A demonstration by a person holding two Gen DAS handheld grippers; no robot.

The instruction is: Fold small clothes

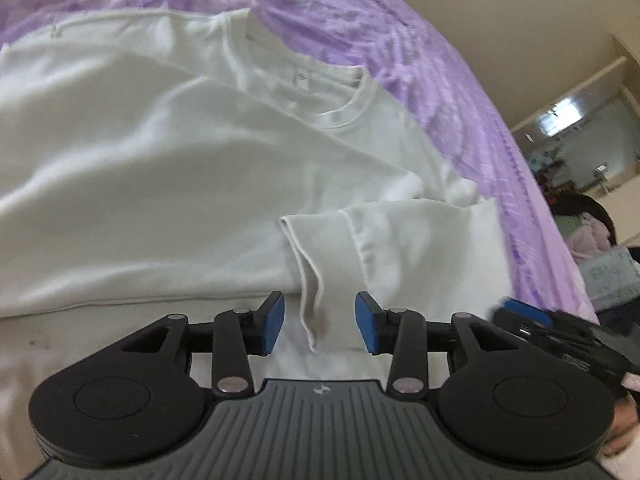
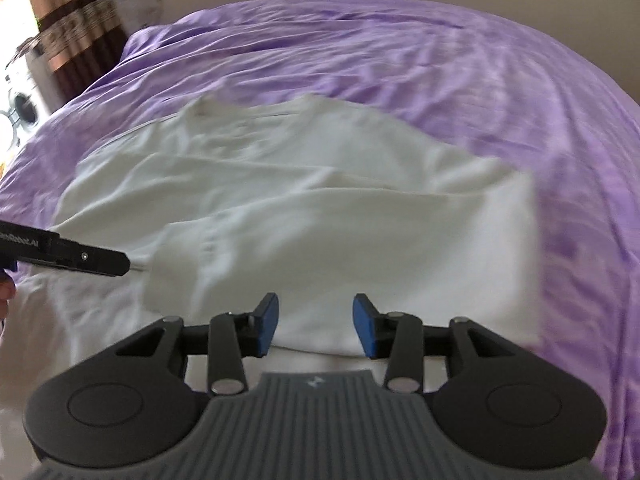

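A white long-sleeved shirt (image 1: 168, 168) lies spread on a purple bedsheet (image 1: 400, 40), its round collar (image 1: 352, 100) toward the far right. One sleeve is folded across the body and its cuff (image 1: 320, 264) lies just in front of my left gripper (image 1: 320, 324), which is open and empty, its blue pads (image 1: 272, 320) on either side of the cuff's edge. In the right wrist view the shirt (image 2: 320, 208) fills the middle. My right gripper (image 2: 314, 326) is open and empty over the shirt's near edge. The left gripper's tip (image 2: 96, 262) enters from the left there.
The purple bedsheet (image 2: 440, 60) covers the bed around the shirt. A brown curtain (image 2: 76, 20) and a white appliance (image 2: 20, 108) stand past the bed at far left. Room clutter (image 1: 592, 240) shows beyond the bed's right edge, where the right gripper (image 1: 560, 336) also appears.
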